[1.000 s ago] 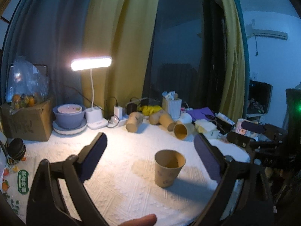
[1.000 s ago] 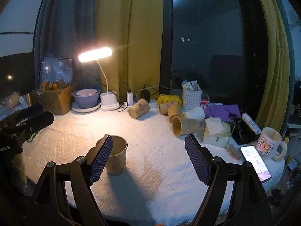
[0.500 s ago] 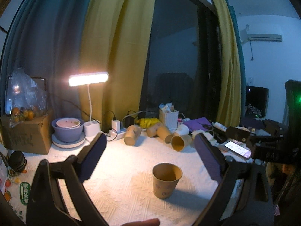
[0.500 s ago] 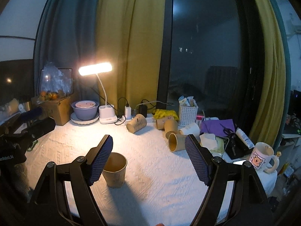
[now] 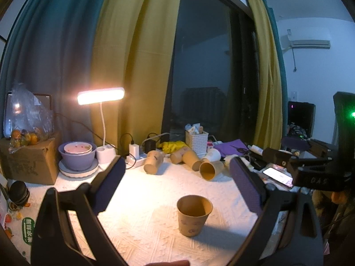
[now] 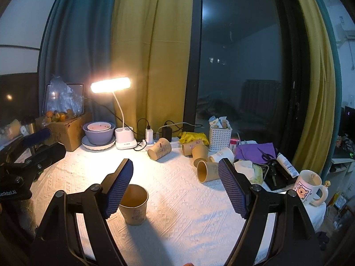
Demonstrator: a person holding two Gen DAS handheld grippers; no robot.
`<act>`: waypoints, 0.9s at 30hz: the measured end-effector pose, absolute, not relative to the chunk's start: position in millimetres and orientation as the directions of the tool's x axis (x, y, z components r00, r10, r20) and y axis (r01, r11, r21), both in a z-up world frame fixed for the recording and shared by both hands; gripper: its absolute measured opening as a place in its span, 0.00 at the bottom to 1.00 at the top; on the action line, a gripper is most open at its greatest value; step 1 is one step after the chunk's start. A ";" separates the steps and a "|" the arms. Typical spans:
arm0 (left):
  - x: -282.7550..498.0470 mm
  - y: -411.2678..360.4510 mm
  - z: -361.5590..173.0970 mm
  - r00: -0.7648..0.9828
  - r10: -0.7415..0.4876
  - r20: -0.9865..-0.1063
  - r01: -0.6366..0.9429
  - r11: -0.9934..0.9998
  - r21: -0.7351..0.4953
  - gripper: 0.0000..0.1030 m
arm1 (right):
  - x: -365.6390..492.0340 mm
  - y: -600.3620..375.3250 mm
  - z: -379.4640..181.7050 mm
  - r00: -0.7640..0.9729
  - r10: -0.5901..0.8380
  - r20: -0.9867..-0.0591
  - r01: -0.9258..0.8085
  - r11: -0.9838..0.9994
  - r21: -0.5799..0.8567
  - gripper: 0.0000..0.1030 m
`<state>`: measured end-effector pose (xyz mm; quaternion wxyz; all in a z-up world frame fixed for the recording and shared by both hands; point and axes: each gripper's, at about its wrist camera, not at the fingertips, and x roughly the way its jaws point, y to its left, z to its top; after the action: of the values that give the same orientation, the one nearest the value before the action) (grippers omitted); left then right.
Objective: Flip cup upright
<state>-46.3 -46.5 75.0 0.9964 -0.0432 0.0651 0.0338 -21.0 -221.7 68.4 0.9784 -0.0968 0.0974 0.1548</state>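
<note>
Both grippers have drawn back and risen since 1 second ago, leaving the brown paper cup (image 5: 193, 215) smaller in view, upright on the white tablecloth (image 5: 142, 226). Left gripper (image 5: 177, 188) and right gripper (image 6: 175, 188) hang wide open, holding nothing, above the cup. Behind it, 4 brown cups (image 6: 160, 149) lie tipped near a lit desk lamp (image 6: 110, 85) and a white basket (image 6: 220, 138).

A lit desk lamp (image 6: 110, 85) glows before yellow curtains (image 6: 150, 51) and a dark window (image 6: 244, 66).
</note>
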 end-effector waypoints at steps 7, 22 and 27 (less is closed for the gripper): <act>-45.9 -47.1 75.1 0.989 0.055 -0.139 -0.067 0.994 -0.081 0.93 | -18.8 -221.1 67.9 0.932 0.283 -0.227 -0.322 0.933 -0.159 0.79; -43.1 -48.1 72.2 0.987 0.036 -0.158 -0.051 0.995 -0.089 0.93 | -17.1 -221.4 65.7 0.931 0.284 -0.232 -0.324 0.933 -0.159 0.79; -41.6 -47.6 70.0 0.986 0.029 -0.167 -0.045 0.995 -0.090 0.93 | -16.2 -220.4 60.1 0.930 0.281 -0.236 -0.321 0.934 -0.157 0.79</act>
<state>-41.6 -47.6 70.0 0.9953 -0.0470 0.0830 0.0186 -16.2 -220.4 60.1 0.9776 -0.0969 0.1056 0.1540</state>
